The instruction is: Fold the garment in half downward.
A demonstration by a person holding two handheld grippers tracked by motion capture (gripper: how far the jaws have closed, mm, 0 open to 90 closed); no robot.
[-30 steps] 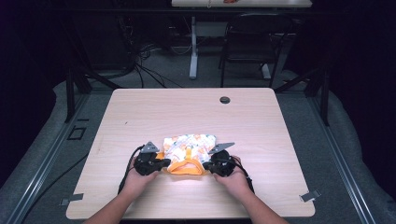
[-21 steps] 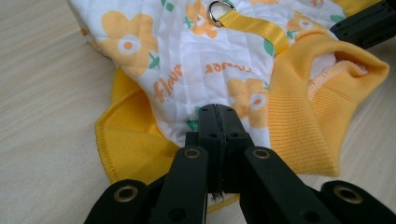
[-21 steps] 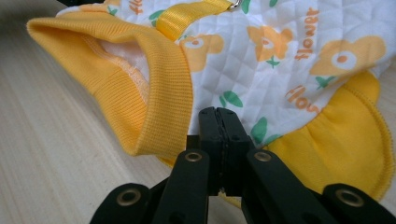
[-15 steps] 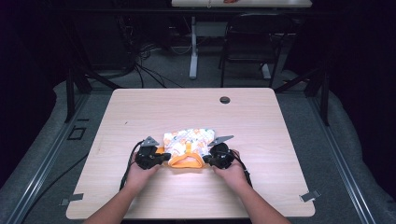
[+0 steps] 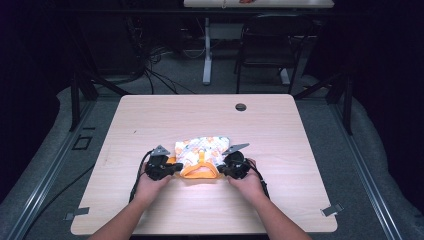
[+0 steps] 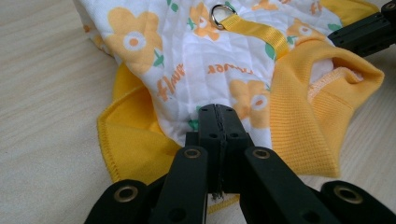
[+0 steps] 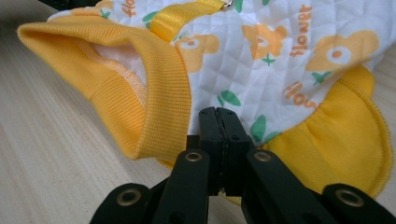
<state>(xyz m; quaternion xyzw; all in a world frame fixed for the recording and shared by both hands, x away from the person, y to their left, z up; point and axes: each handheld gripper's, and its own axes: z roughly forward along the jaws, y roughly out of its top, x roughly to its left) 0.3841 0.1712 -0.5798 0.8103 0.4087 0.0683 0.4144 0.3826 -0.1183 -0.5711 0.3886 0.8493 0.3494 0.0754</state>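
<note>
Now my left gripper (image 6: 218,116) and my right gripper (image 7: 218,119) were both squeezed tight on the near edge of the flowery yellow-trimmed little coat (image 5: 200,152) on the table (image 5: 300,130).

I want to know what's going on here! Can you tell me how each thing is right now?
Left tool: shut, pinching the white flowered cloth.
Right tool: shut, pinching the cloth too.
Flowered garment: lying bunched on the table, gripped at both near sides.
Yellow ribbed collar: gaping open.
Metal ring: lying flat on its yellow strap.
Table: flat, bearing the garment.
</note>
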